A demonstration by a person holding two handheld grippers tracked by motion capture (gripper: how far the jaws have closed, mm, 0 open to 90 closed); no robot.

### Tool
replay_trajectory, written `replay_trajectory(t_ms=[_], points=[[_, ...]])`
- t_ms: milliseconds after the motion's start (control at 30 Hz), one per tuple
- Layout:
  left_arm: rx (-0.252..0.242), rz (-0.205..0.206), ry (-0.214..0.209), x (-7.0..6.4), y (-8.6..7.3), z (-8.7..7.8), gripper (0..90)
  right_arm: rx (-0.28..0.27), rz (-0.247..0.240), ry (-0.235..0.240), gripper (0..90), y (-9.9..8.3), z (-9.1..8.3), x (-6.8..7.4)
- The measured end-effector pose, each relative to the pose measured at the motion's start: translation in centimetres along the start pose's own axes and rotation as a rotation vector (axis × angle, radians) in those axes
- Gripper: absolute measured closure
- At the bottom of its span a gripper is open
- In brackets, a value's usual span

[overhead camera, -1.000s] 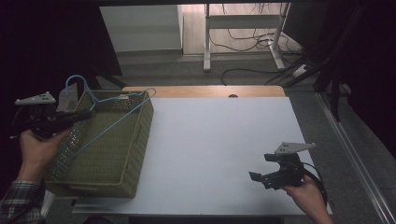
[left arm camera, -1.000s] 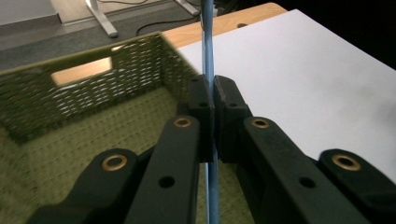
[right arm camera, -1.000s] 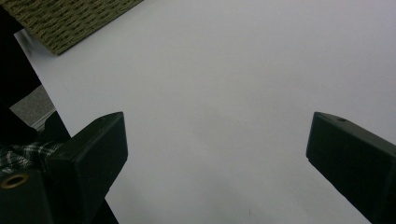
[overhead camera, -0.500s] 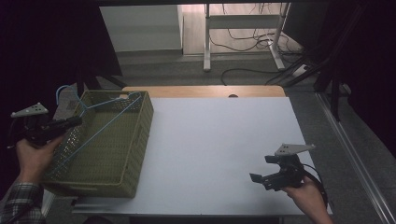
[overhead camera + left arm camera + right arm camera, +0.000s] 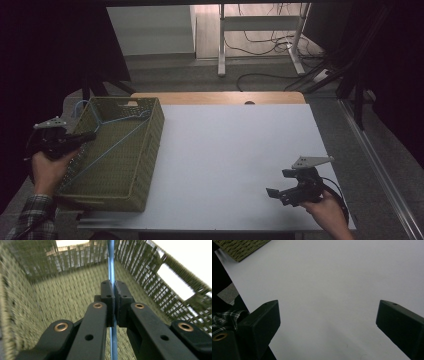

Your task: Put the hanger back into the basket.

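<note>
The white table [image 5: 230, 160] carries an olive woven basket [image 5: 145, 165] at its left edge, near the front left corner. A blue wire hanger [image 5: 107, 145] lies slanted inside the basket, its hook rising past the far left rim. The left gripper [image 5: 86, 136] reaches in over the basket's left wall, its jaws clamped on the hanger's wire. The right gripper [image 5: 274, 192] hovers near the table's front right corner, jaws wide apart and holding nothing

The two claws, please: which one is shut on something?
The left claw, at the olive woven basket, is shut on the thin blue wire hanger; the right claw gapes over the white table.
</note>
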State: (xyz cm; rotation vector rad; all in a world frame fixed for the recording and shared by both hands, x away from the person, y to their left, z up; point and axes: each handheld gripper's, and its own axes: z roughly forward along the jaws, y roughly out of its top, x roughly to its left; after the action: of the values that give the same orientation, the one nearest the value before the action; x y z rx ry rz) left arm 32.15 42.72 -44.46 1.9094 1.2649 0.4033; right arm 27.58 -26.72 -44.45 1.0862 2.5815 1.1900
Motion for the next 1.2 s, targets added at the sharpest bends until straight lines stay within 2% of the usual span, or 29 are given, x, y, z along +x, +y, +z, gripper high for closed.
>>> replay_trajectory(t_ms=[67,100,133,167,200,300,433,467,567,667,733,800,1000,1200], points=[[0.024,-0.005,0.026,0.0,0.0,0.2,85.9,0.001,0.000,-0.001,5.1,-0.1,0.0,0.0],[0.018,-0.019,0.029,0.0,0.0,0.1,79.8,0.002,0.000,-0.001,5.1,-0.1,0.0,-0.1],[0.018,-0.052,0.048,0.1,0.0,0.0,71.8,0.001,0.001,-0.002,5.1,-0.2,0.0,-0.1],[0.020,-0.058,0.055,0.1,-0.1,-0.1,65.0,0.000,-0.001,-0.003,5.1,-0.2,0.0,-0.1],[0.016,-0.055,0.060,0.0,-0.1,-0.4,62.7,0.000,0.003,-0.003,5.1,-0.2,0.0,-0.1],[-0.004,-0.038,0.061,-0.5,-0.1,-1.1,46.4,-0.002,0.003,-0.008,5.1,-0.2,-0.3,-0.1],[-0.041,-0.008,0.023,-2.2,0.4,-2.1,33.8,-0.016,0.005,-0.014,5.1,-0.3,-0.6,-0.1],[-0.058,0.000,-0.006,-2.9,0.6,-2.4,30.7,-0.017,0.009,-0.016,5.0,-0.3,-0.7,-0.1],[-0.093,0.021,-0.057,-5.0,1.1,-2.7,21.9,-0.036,0.010,-0.020,4.0,-0.4,-1.1,0.0],[-0.119,0.035,-0.137,-7.5,1.5,-2.7,15.9,-0.055,0.008,-0.033,2.6,-0.5,-1.6,0.2],[-0.133,0.041,-0.179,-9.0,1.7,-2.7,12.3,-0.073,0.005,-0.042,1.4,-0.6,-2.1,0.4],[-0.134,0.066,-0.224,-10.6,1.7,-2.5,9.0,-0.084,0.001,-0.049,0.8,-0.7,-2.4,0.6],[-0.113,0.114,-0.270,-14.8,1.0,-1.6,5.4,-0.093,-0.002,-0.082,0.0,-1.4,-3.2,1.0],[-0.097,0.158,-0.253,-17.5,-0.7,-0.5,3.6,-0.089,0.003,-0.099,0.0,-2.2,-3.3,1.0]])
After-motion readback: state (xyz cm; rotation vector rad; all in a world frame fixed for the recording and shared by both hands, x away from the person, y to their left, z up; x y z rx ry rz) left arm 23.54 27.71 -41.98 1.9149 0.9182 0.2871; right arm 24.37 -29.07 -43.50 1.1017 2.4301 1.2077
